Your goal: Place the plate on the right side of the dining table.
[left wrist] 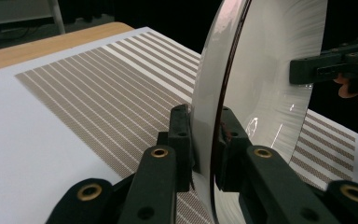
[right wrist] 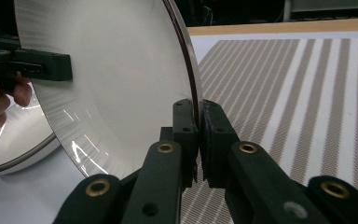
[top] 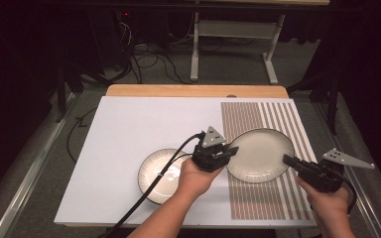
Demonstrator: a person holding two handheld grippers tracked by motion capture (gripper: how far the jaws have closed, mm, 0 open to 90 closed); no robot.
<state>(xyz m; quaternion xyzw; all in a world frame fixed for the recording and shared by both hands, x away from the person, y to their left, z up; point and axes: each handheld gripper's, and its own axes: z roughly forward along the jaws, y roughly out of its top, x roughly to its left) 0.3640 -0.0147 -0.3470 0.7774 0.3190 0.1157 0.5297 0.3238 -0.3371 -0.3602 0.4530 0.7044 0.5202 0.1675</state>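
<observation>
1. The large plate (top: 260,154) sits over the striped mat (top: 278,198) at the right side of the bench (top: 129,129), held between the two grippers.
2. It is round, so it has no long axis; in the high view its hollow face points up toward the camera, and the rim nearest the person seems a little lower than the far rim.
3. The left gripper (top: 229,150) has its fingers (left wrist: 182,140) pinching the plate's left rim, one finger on each face.
4. The right gripper (top: 288,159) pinches the opposite rim; its fingers (right wrist: 186,126) are pressed against both faces of the edge.
5. In the left gripper view the plate (left wrist: 261,93) stands edge-on, with the right gripper (left wrist: 303,71) on its far rim.
6. Count: two plates. The second, smaller plate (top: 159,174) with a dark rim lies flat on the white sheet, just left of the held one, partly under the left hand (top: 196,177).
7. Two grippers, one mat, one white sheet.
</observation>
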